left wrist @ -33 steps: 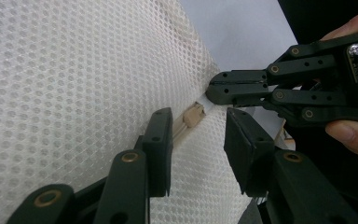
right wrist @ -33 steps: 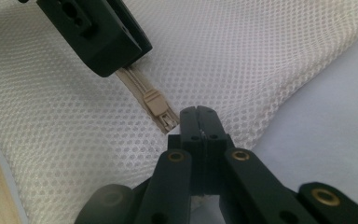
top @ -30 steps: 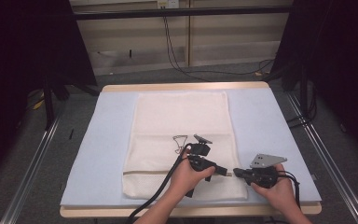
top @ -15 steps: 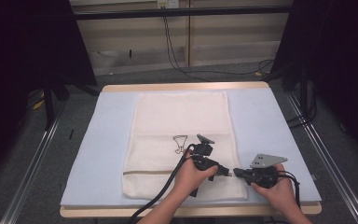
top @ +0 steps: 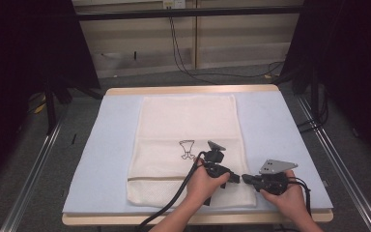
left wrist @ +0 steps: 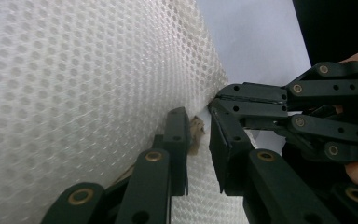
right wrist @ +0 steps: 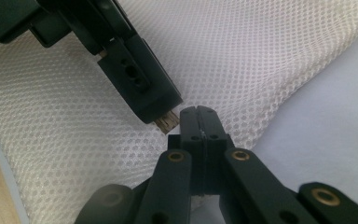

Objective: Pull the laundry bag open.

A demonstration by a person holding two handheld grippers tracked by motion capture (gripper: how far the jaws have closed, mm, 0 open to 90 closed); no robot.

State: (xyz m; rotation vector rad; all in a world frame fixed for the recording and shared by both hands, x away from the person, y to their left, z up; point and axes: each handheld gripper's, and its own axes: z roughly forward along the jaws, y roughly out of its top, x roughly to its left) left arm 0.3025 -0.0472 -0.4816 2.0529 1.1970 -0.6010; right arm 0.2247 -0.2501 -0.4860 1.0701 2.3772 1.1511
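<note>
Mesh laundry bag (top: pixel 183 145), cream-white, lies flat on the blue-padded tabletop (top: pixel 275 121), its long axis running from the person's edge toward the far side, a small black drawing on it. At its near right corner the left claw (top: pixel 235 178) has just been closing, a small tan tab between its parted jaws in the left claw view, while the right claw (top: pixel 244 179) is clamped shut on the bag's edge. The weave's tiny holes show from the claw cameras, the bag's whole outline from above.

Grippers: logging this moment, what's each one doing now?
Left gripper: open; its jaws have just been closing around a small tan tab.
Right gripper: shut at the edge of the mesh bag; whether it pinches mesh cannot be told.
</note>
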